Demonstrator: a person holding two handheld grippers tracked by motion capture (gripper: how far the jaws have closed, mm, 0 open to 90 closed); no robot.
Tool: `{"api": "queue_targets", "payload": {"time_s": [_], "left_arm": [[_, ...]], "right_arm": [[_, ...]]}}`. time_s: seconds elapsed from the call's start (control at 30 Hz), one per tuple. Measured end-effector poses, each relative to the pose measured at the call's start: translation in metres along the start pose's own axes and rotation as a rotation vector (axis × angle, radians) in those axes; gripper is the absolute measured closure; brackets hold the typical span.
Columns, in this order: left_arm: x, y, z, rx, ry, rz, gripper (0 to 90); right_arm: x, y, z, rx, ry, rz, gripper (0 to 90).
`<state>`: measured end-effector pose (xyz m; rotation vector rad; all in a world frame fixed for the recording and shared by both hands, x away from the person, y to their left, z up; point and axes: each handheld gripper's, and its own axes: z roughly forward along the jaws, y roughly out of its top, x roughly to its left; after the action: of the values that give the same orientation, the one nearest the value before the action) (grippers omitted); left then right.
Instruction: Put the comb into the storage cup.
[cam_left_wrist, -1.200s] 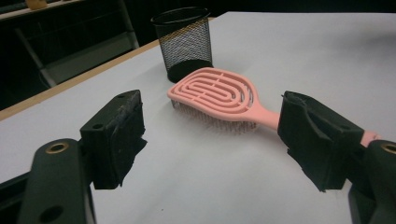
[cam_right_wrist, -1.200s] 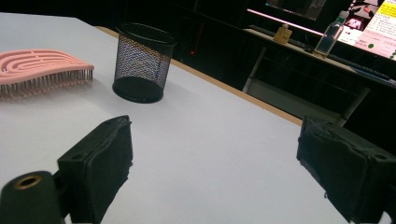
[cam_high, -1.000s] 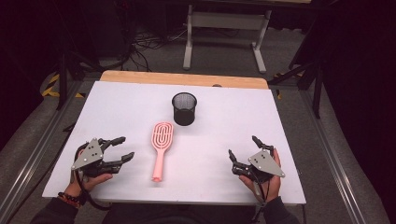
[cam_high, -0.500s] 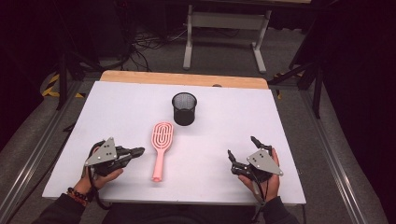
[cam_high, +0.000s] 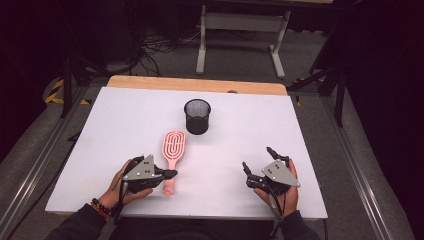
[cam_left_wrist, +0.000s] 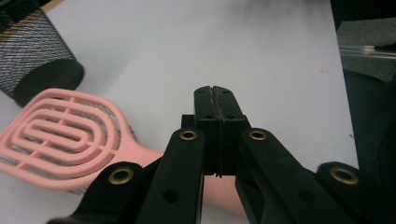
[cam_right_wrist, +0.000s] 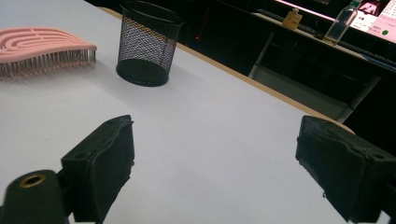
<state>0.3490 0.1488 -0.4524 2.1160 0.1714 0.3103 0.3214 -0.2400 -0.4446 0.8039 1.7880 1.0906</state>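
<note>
A pink vented hairbrush (cam_high: 173, 148) lies on the white table (cam_high: 125, 115), head toward the back and handle toward me. Behind it stands a black mesh cup (cam_high: 197, 116). My left gripper (cam_high: 171, 174) is shut, pads pressed flat together with nothing between them, its tips just over the brush handle. In the left gripper view the closed left gripper (cam_left_wrist: 215, 95) sits above the handle, with the hairbrush (cam_left_wrist: 60, 135) head to its left and the cup (cam_left_wrist: 32, 51) beyond. My right gripper (cam_high: 257, 158) rests open at the front right, and the right gripper (cam_right_wrist: 215, 172) is empty.
A wooden strip (cam_high: 200, 85) edges the table's far side. Beyond it are a metal stand (cam_high: 240, 30) and floor cables. The right gripper view shows the hairbrush (cam_right_wrist: 42, 44) and cup (cam_right_wrist: 147, 44) far off to the left, with bottles (cam_right_wrist: 341, 21) on a dark bench behind.
My left gripper has slid right from the table's front left to the brush handle, and its jaws have gone from open to shut. The right gripper has stayed put.
</note>
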Motion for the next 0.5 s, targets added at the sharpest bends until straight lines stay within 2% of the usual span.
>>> {"api": "queue_targets", "payload": {"time_s": [0.17,0.23,0.3,0.5], "left_arm": [[-0.003,-0.001,0.011,0.077,-0.009,0.049,89.8],[-0.003,-0.002,0.013,0.090,-0.015,0.050,89.8],[-0.002,-0.005,0.016,0.135,-0.020,0.054,89.8],[0.001,-0.009,0.018,0.164,-0.022,0.039,89.8]], "right_arm": [[0.001,-0.001,0.001,0.011,-0.003,-0.006,12.4],[0.001,-0.001,0.002,0.015,-0.007,-0.014,12.8],[0.001,0.000,0.001,0.015,-0.010,-0.020,13.1],[0.002,0.000,0.001,0.019,-0.012,-0.029,13.2]]}}
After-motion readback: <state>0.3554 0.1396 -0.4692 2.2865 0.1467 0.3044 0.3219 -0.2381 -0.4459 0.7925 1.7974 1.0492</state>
